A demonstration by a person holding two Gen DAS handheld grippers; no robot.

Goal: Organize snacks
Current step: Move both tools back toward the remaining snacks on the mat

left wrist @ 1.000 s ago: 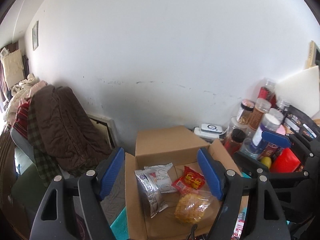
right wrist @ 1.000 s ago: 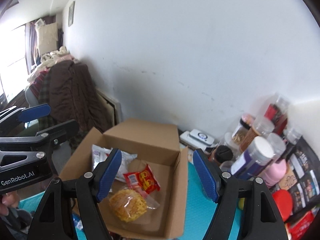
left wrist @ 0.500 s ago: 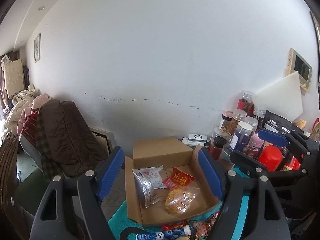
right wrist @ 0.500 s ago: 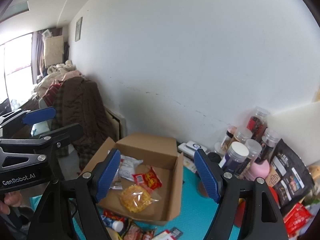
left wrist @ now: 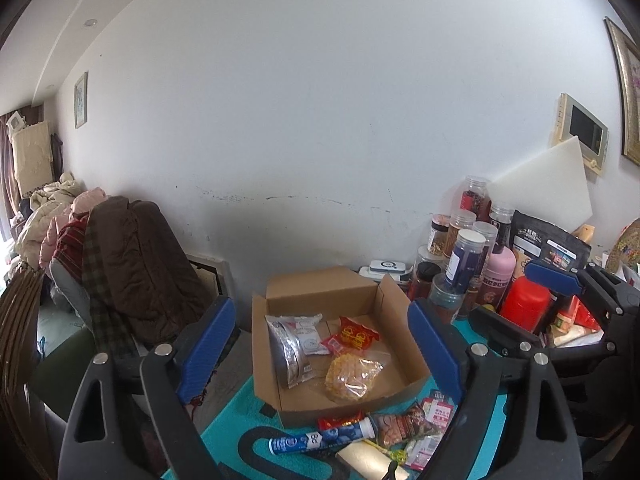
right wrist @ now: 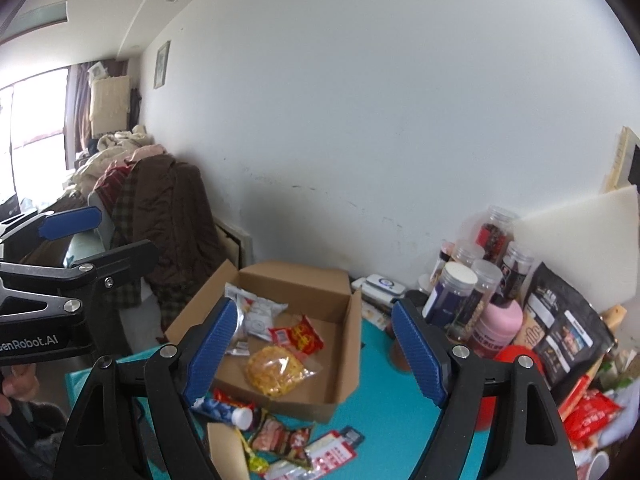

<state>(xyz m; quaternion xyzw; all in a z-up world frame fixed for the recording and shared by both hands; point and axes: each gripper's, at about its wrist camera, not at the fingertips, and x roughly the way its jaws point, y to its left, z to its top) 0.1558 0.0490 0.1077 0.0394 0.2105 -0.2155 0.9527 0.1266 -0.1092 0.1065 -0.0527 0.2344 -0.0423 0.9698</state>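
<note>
1. Left gripper (left wrist: 320,348) and right gripper (right wrist: 314,348) hover above the table, fingers spread wide, both empty.
2. The cardboard box (left wrist: 276,364) lies open, holding a silver packet (left wrist: 290,354), red packet (left wrist: 354,334) and yellow snack bag (left wrist: 350,372).
3. The blue tube (left wrist: 320,439) lies flat before the box, long axis left-right, white cap pointing right.

Soft daylight, blown-out window (right wrist: 32,128) at left (right wrist view), fisheye-bent dark corners, slightly blurred edges

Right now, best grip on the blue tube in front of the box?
Take the blue tube mid-body from above, fingers across its width. It lies flat along the cardboard box front wall, white cap toward the packets, so both ends are crowded.
</note>
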